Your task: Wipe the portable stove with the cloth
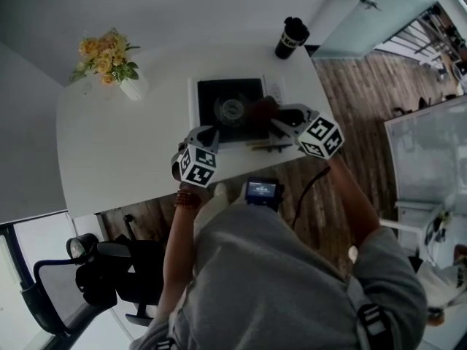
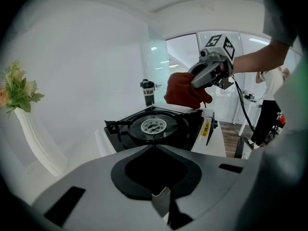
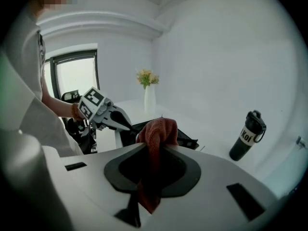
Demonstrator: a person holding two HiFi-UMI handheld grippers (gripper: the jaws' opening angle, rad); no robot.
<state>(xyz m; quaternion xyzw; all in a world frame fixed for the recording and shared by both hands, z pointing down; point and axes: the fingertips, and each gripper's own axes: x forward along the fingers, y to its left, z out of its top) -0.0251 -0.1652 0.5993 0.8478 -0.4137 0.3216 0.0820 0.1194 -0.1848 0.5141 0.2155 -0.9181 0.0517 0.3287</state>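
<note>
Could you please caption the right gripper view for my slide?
Right gripper, shut on a red cloth, with stove and left gripper beyond.

Black stove (image 1: 228, 112); right claw (image 1: 276, 120) with cloth (image 1: 261, 109) above it; left claw (image 1: 211, 133) alongside.

One stove (image 1: 230, 110) with one round burner (image 2: 154, 125); one red cloth (image 3: 156, 134); one white table (image 1: 117, 152); one vase (image 1: 133, 87) with one bunch of yellow flowers (image 1: 106, 55); one black bottle (image 1: 292, 38); two grippers, the left gripper (image 1: 211, 132) and the right gripper (image 1: 276, 120); two marker cubes (image 1: 197, 165), one per gripper; one black office chair (image 1: 95, 268); one small screen (image 1: 261, 189).
</note>
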